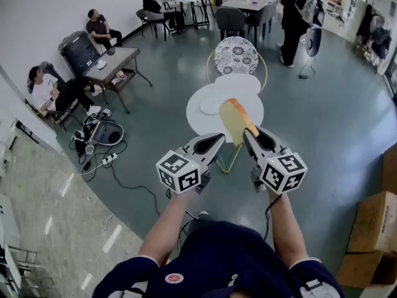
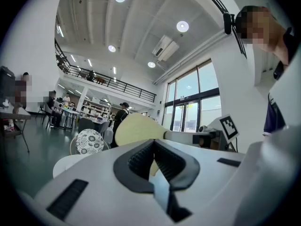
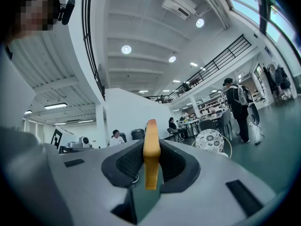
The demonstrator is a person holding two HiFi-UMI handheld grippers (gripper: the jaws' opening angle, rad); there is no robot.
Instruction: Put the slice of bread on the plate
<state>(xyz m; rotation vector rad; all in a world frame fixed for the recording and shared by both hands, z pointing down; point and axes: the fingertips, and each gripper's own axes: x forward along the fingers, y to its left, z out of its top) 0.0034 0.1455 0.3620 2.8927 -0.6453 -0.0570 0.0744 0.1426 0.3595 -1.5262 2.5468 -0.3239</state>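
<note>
In the head view my right gripper [image 1: 248, 131] is shut on a slice of bread [image 1: 236, 120], which stands on edge above the near part of a round white table [image 1: 198, 123]. A small white plate [image 1: 211, 105] lies on the left half of that table, just left of the bread. The right gripper view shows the crust [image 3: 151, 149] pinched between the right gripper's [image 3: 150, 159] dark pads. My left gripper [image 1: 220, 136] hangs beside it, jaws together and empty. From the left gripper [image 2: 154, 157] view the bread's pale face [image 2: 138, 128] shows beyond the jaws.
A chair with a patterned round seat [image 1: 236, 56] stands behind the table. Cardboard boxes [image 1: 375, 222] sit at the right. Cables and a power strip [image 1: 105, 160] lie on the floor at the left. A person [image 1: 294, 17] stands further back; others sit at the left.
</note>
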